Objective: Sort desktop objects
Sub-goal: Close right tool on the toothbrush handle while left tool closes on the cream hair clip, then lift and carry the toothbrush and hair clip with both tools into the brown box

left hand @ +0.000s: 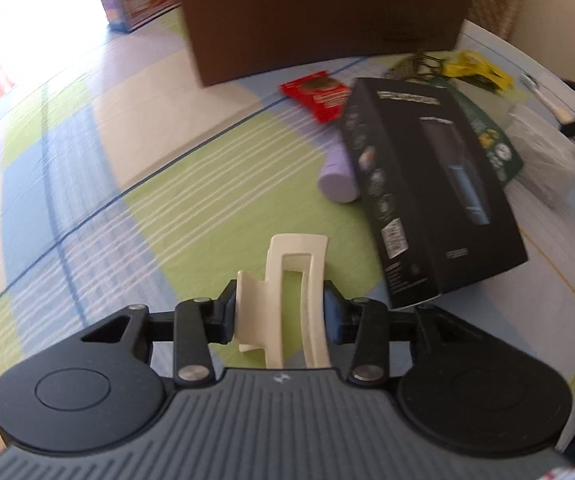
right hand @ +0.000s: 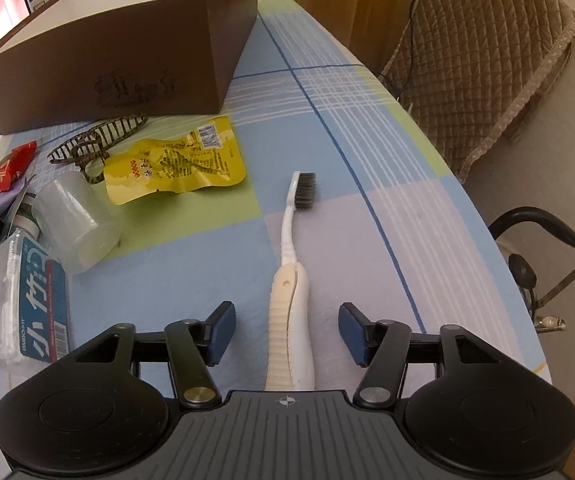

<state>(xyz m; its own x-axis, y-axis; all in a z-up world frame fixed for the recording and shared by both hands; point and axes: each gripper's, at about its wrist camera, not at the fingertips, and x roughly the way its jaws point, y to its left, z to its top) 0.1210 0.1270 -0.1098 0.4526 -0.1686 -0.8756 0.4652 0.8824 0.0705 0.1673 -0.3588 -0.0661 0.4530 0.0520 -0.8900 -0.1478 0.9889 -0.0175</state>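
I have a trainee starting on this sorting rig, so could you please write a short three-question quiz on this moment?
1. True or false: the left gripper holds a cream hair clip.
2. What lies between the open fingers of the right gripper?
A) yellow packet
B) toothbrush
C) clear cup
3. What colour are the toothbrush bristles?

Key: 1 true; 2 B; 3 dark grey.

The left gripper is held low over the table, pointing forward, its two blue-padded fingers pressed against the sides of a cream hair claw clip that stands upright between them. The right gripper also sits low and level, its fingers spread wide apart, one on each side of a toothbrush handle, touching neither side.
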